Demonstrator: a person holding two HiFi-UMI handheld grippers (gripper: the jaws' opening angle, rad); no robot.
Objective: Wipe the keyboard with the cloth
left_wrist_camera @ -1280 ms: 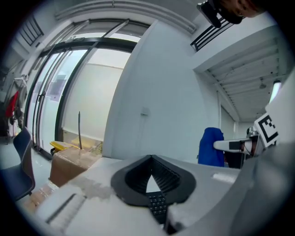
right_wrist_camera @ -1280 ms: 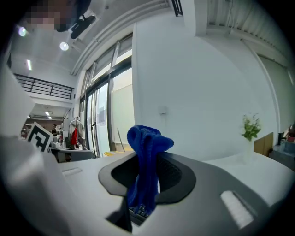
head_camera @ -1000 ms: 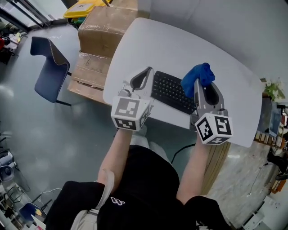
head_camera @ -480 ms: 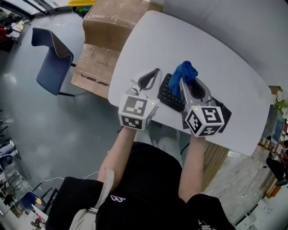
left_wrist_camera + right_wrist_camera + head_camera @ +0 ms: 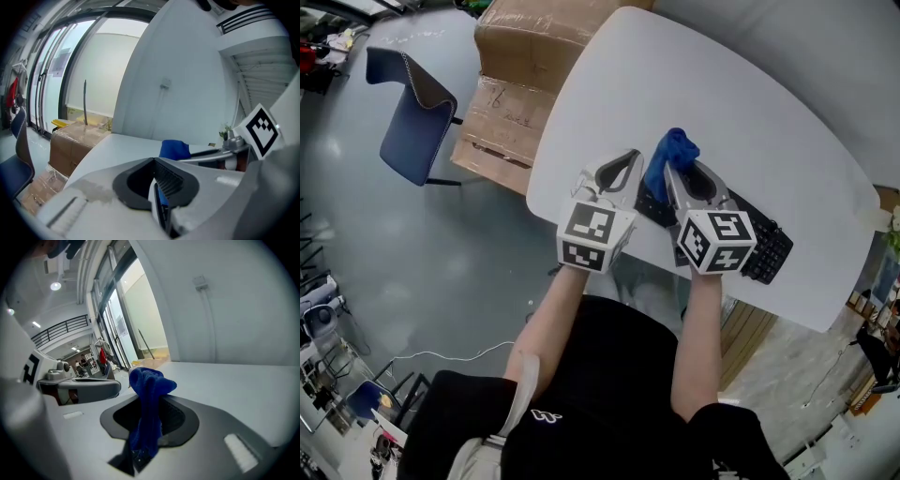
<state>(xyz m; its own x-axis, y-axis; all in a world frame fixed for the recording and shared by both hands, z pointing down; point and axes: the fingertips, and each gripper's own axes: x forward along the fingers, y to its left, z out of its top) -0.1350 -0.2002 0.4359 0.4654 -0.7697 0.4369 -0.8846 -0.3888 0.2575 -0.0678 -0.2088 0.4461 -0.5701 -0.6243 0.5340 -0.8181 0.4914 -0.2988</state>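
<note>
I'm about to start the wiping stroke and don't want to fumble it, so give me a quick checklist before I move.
1. Cloth clamped in the right tongs: ok.
2. Left tongs shut with nothing in them: ok.
3. Cloth touching the keys: cannot tell.
4. Keyboard lying flat on the table: ok.
5. Left tongs apart from the cloth: ok, they sit beside it.

No legible text, label, brand, number or sign anywhere.
</note>
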